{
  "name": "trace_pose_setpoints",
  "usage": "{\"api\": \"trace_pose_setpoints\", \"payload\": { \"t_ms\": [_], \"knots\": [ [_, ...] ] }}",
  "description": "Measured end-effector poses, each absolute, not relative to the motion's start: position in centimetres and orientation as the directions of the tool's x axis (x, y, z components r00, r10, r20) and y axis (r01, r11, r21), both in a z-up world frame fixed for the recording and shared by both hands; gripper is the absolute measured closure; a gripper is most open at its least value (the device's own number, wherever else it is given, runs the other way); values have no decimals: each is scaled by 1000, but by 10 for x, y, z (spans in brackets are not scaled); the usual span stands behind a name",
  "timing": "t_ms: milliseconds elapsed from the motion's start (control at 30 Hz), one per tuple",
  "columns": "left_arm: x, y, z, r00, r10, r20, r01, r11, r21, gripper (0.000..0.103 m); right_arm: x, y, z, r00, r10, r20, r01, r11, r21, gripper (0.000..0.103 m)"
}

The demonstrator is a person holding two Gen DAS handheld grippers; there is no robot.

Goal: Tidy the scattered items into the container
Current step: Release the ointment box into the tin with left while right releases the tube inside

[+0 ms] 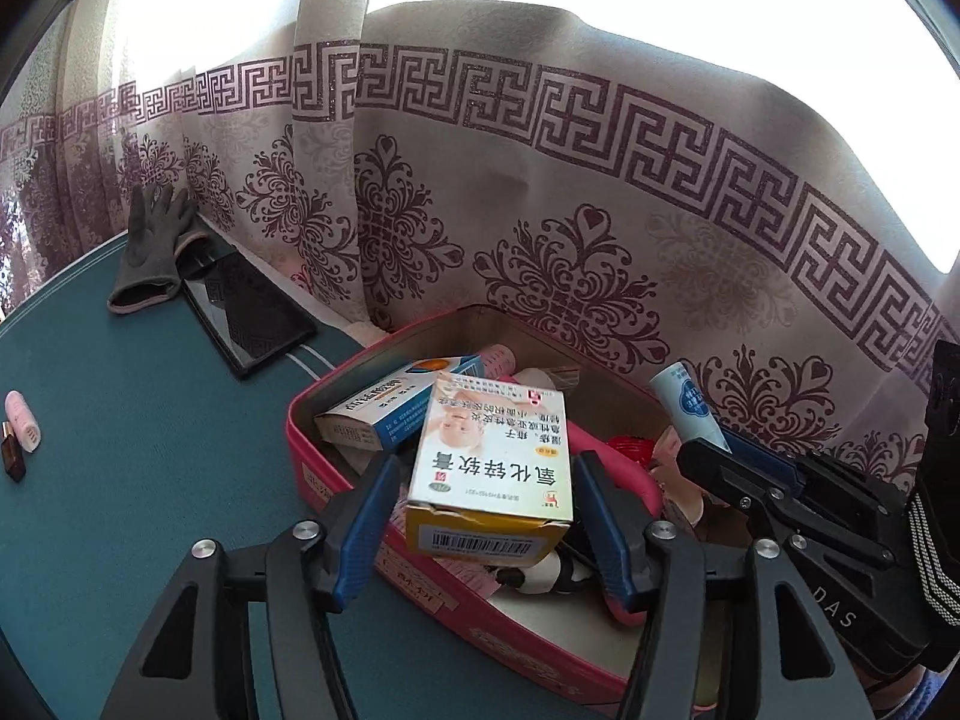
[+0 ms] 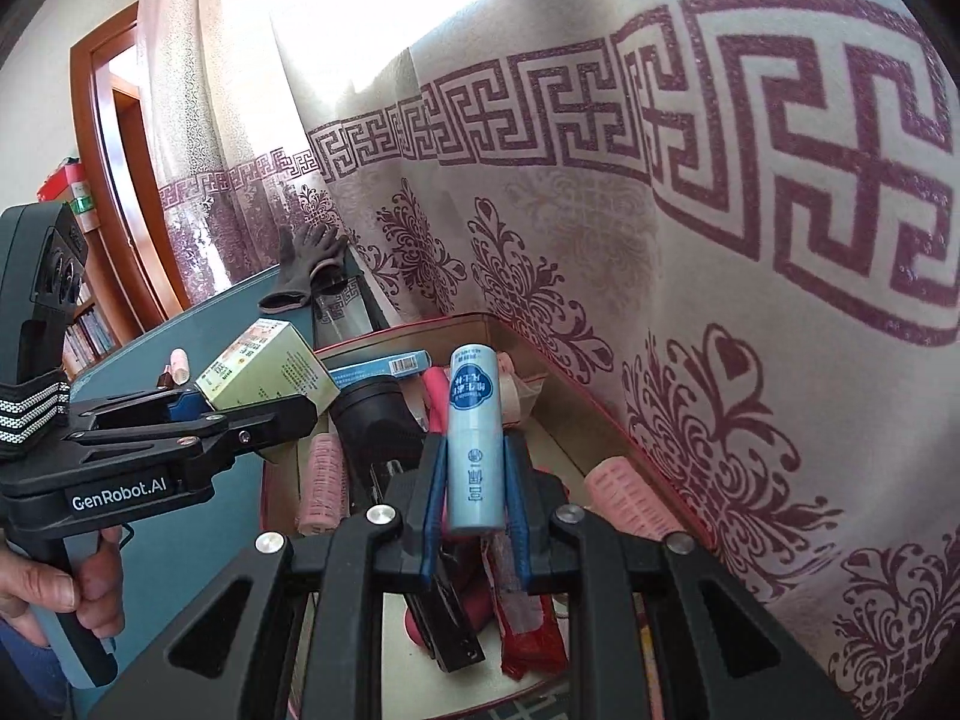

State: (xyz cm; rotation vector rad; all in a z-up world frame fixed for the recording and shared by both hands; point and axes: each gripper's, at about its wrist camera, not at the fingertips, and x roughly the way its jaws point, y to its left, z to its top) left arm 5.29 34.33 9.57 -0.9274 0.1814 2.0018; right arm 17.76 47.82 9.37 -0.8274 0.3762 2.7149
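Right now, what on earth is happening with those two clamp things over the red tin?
A person is tidying loose items into a red tin. The left gripper is open around a white-and-yellow medicine box above the tin. The right gripper grips a pale blue tube over it. A grey glove and a small pink tube lie on the table.

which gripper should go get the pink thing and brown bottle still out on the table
Left, probably: the pink cylinder and brown bottle lie on its side. Its jaws already stand wide around the ointment box, while the right gripper grips a blue tube.
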Motion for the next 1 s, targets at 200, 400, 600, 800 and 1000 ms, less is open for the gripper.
{"api": "trace_pose_setpoints", "payload": {
  "t_ms": [200,400,600,800,1000],
  "knots": [
    [53,340,97,-349,660,-665,-772,-605,-195,25,179,485,95,-797,205,-568,-348,-925,154,82],
    [40,325,91,-373,633,-679,-735,-648,-201,25,177,486,95,-790,224,-571,-357,-925,131,82],
    [36,310,90,-391,624,-676,-716,-668,-203,25,175,487,92,-776,233,-585,-374,-918,131,82],
    [37,310,86,-384,620,-684,-726,-660,-191,24,176,483,96,-787,254,-563,-386,-914,128,36],
    [38,316,77,-369,615,-697,-732,-654,-191,17,175,481,100,-789,263,-554,-388,-914,119,32]
  ]
}}
